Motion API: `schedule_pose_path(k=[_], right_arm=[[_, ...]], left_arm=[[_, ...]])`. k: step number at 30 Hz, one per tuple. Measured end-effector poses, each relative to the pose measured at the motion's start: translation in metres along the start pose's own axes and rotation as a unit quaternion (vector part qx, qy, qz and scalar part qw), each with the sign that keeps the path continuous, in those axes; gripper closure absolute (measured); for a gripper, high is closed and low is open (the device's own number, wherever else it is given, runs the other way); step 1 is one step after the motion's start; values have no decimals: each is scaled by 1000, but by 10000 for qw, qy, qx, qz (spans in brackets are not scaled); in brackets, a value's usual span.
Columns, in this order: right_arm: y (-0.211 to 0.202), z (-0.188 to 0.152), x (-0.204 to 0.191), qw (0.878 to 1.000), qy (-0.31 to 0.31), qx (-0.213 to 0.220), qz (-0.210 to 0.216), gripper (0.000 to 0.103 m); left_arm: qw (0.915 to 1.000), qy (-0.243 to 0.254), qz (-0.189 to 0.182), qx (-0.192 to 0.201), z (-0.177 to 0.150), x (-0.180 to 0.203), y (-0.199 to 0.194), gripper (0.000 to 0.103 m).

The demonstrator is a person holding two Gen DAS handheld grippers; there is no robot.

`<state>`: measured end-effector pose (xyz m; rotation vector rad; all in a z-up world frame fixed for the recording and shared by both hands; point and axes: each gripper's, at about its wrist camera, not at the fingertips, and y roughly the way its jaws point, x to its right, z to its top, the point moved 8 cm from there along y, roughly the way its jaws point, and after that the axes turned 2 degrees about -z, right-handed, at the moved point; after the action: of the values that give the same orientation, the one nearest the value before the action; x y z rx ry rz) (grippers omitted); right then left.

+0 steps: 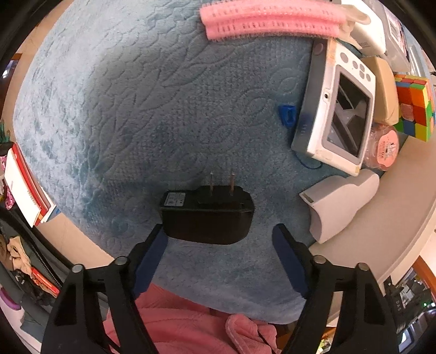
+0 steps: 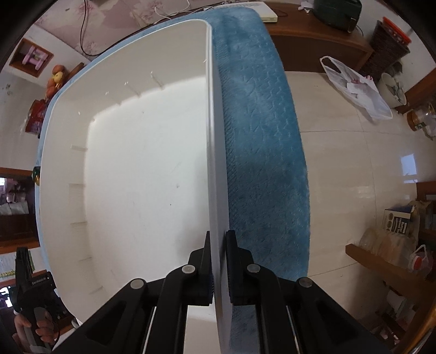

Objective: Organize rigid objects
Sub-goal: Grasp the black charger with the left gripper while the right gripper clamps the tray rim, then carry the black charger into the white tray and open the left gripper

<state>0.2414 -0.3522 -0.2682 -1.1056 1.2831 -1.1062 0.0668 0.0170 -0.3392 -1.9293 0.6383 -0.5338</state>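
Observation:
A black power adapter (image 1: 207,215) with two prongs up lies on the blue textured mat (image 1: 136,109). My left gripper (image 1: 218,234) is open, its blue-padded fingers on either side of the adapter's near end; the left pad (image 1: 152,253) looks close to or touching it. A white handheld device with a screen (image 1: 338,114), pink hair rollers (image 1: 272,21), a colour cube (image 1: 414,103) and a grey plastic piece (image 1: 338,201) lie at the right. My right gripper (image 2: 218,266) is shut on the right wall of an empty white bin (image 2: 215,152).
A pink cloth (image 1: 196,326) lies at the near edge of the mat. A small blue clip (image 1: 287,114) sits beside the white device. A red and white box (image 1: 21,185) is at the left. Beside the bin the blue mat (image 2: 261,152) borders a tiled floor (image 2: 354,163).

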Motion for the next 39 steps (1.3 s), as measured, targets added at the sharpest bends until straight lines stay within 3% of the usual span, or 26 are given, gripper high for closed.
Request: schedule_pose_path(k=[3, 12, 17, 25, 30, 39], right_arm=[[0, 1, 1, 10000, 43, -22, -9, 96], [1, 3, 0, 10000, 57, -35, -65, 96], [1, 3, 0, 10000, 62, -34, -67, 96], [1, 3, 1, 9999, 93, -34, -55, 96], [1, 3, 2, 9999, 142, -12, -10, 96], [1, 2, 2, 9999, 134, 26, 33, 96]], left_arm=[[9999, -23, 155, -30, -1, -6, 3, 39], [9998, -127, 133, -87, 1, -15, 4, 40], [9999, -27, 138, -43, 2, 1, -6, 40], [9976, 374, 100, 576, 3, 23, -49, 40], [9883, 752, -166, 1315, 9, 42, -84, 40], [9543, 1665, -645, 2394, 0, 87, -128, 40]])
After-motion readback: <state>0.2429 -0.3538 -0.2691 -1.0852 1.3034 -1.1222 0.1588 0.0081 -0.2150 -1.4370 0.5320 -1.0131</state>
